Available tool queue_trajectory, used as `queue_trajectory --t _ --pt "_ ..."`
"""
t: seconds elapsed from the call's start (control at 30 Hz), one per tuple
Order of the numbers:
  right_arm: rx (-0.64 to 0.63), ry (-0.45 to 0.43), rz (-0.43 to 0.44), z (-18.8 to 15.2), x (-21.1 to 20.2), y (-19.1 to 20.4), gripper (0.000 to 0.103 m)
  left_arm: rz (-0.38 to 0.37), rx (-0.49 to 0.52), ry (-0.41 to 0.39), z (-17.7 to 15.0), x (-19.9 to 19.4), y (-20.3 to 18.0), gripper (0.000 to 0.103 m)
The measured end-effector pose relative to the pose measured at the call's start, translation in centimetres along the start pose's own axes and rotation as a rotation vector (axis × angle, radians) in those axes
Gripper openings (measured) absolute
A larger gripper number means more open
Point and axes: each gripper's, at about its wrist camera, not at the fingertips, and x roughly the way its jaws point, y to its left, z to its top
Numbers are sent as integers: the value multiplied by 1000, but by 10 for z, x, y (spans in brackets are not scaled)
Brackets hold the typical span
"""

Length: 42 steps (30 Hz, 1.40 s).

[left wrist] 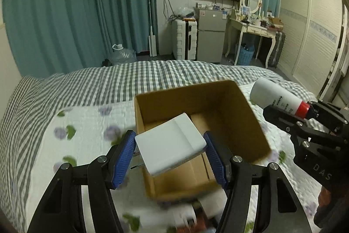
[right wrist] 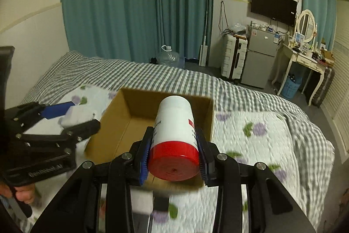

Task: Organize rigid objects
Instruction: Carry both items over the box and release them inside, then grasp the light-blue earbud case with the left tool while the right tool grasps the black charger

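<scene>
With the left gripper (left wrist: 170, 154) pinching the white box (left wrist: 170, 143) and the right gripper (right wrist: 174, 158) clamping the red-capped bottle (right wrist: 174, 137), we're mid-carry, so next we probably lower both into the cardboard box (left wrist: 240, 102) at frame centre.

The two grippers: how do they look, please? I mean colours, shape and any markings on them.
Both are black linkage frames with silver round bolts at the joints. The left gripper and the right gripper each have two fingers faced with blue ribbed pads. White lettering marks the black bodies. No cables or sleeves are visible.

left gripper (left wrist: 171, 151) grips flat white rectangular box (left wrist: 170, 143) | above open brown cardboard carton (left wrist: 244, 123) | white red-capped bottle (left wrist: 277, 98) right of carton
</scene>
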Motion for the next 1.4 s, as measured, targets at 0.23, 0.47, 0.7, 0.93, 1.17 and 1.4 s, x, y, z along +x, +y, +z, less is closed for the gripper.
queue_trajectory --t 0.23,0.47,0.7,0.93,1.17,1.4 --pt "30 18 11 13 72 -22 36 1 7 25 10 65 -2 65" --pt "17 71 10 0 112 -36 36 15 43 51 7 96 -11 65" --pt "21 70 23 -5 113 -38 36 7 -5 96 5 99 -4 67" --pt "18 -1 -31 2 83 -37 70 31 -16 67 8 74 0 68" --pt "81 -69 -73 -13 26 -52 89 17 -31 35 7 30 1 69" --pt "118 -56 -103 -42 -35 -47 97 27 -40 -43 -10 -35 1 72"
